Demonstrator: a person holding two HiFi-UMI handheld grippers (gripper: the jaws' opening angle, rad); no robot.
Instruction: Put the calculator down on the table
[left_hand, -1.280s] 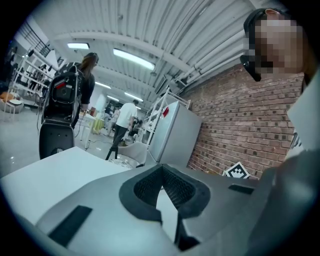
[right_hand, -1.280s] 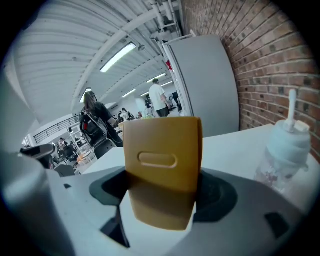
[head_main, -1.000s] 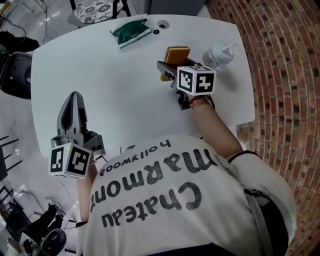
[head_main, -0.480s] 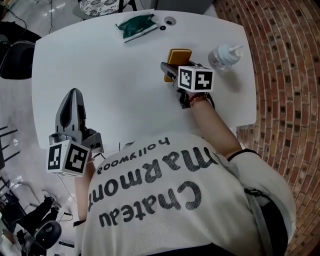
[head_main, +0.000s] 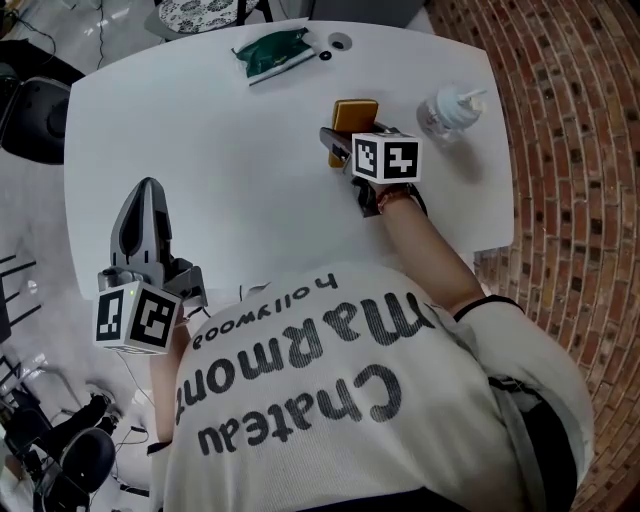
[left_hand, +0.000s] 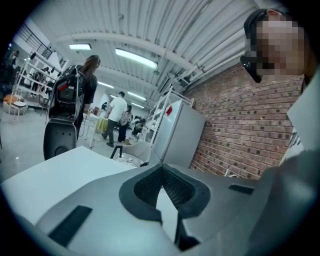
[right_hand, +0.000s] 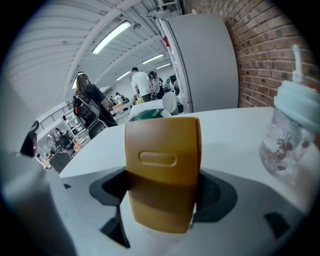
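Entry: right gripper, jaws clamped on the ochre calculator, upper centre-right of the head view.
I log the right forearm stretched forward over the white table. The calculator juts beyond the jaw tips, just left of a pump bottle; I cannot tell whether it touches the tabletop. Left gripper, lower left over the table's near corner, has its jaws together with nothing between them.

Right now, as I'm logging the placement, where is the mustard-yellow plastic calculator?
In the head view, the mustard-yellow plastic calculator is clamped in the right gripper over the far right of the white table, just left of the clear pump bottle.
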